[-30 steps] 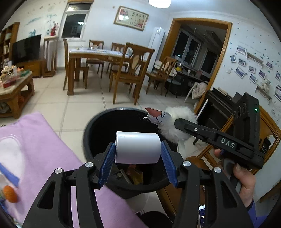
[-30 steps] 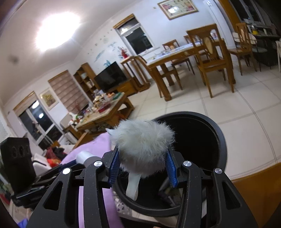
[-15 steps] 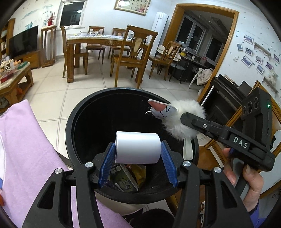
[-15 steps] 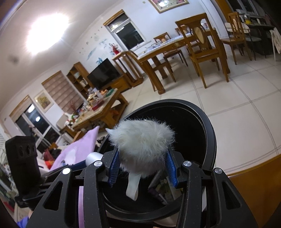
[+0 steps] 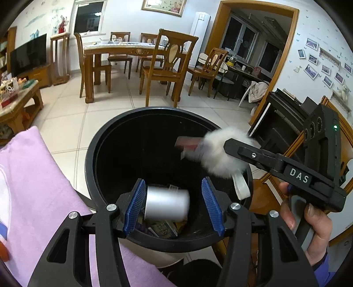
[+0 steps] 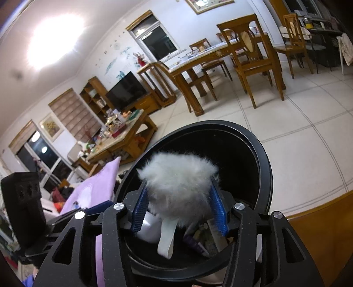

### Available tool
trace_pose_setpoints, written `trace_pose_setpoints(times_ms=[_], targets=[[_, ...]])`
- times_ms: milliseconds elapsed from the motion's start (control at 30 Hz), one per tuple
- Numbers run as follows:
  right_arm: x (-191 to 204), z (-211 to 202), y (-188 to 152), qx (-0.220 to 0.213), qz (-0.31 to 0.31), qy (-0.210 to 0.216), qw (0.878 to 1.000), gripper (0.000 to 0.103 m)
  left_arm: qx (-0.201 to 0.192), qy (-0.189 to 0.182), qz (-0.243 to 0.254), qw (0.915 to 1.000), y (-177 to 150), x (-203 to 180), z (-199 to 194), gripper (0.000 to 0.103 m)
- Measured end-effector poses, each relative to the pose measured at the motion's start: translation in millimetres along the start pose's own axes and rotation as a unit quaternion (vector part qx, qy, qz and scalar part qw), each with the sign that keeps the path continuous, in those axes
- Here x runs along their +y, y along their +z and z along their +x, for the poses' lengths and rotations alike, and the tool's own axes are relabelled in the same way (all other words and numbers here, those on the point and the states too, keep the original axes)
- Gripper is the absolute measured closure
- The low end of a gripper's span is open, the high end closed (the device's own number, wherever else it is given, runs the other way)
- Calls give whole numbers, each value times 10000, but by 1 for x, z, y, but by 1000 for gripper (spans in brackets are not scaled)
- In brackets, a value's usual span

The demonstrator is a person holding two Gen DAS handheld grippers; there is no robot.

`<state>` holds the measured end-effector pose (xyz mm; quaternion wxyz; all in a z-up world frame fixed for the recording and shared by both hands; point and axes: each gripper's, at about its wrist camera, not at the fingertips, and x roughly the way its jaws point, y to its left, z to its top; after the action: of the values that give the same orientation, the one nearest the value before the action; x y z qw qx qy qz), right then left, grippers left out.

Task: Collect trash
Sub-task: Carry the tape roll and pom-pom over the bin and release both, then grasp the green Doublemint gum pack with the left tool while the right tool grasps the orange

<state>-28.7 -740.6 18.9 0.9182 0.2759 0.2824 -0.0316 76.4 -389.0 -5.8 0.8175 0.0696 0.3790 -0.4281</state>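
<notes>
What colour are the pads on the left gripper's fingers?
Blue, ribbed pads on black fingers; clearest in the left wrist view.

Motion blur is smearing the white roll [image 5: 167, 206] and the fluffy toy [image 5: 222, 152]. The bin [image 5: 92, 154] is hiding most of its litter at 6 o'clock.

The room is lit evenly by a round ceiling lamp [image 6: 56, 40], which is blown out to a white glare in the right wrist view, while night is shown black in the window [image 5: 88, 19]. Strong fisheye bending is seen at the edges of both views, with dark vignetting in the corners. Motion blur is seen on the white roll [image 5: 167, 206] and the fluffy white toy [image 5: 222, 152], and the inside of the black bin [image 5: 106, 141] is left in deep shadow.
</notes>
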Motion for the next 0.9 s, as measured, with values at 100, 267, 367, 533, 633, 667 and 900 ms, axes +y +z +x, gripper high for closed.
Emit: trace_pose_setpoints(times_ms=[100,267,367,533,633,667,900], targets=[[6,0,-2,-27,-34,3,10000,51,-65,7,-5,10000,0,-1,-7,46],[22,-3,-3,-47,-145,36,9999,51,-178,-7,6,9998,-4,-1,-23,41],[41,-2,-4,-30,-258,96,9996,51,-254,-20,-16,9997,-9,3,-39,41],[83,3,-10,66,-541,239,9982,50,-414,72,-149,9990,-21,21,-73,41],[113,10,-14,152,-724,364,9966,43,-481,219,-324,9981,-33,44,-97,41],[125,14,-17,188,-803,404,9958,43,-490,282,-368,9977,-36,51,-105,41],[210,46,-45,643,-1383,745,9855,43,-365,856,-793,9925,-70,124,-153,41]])
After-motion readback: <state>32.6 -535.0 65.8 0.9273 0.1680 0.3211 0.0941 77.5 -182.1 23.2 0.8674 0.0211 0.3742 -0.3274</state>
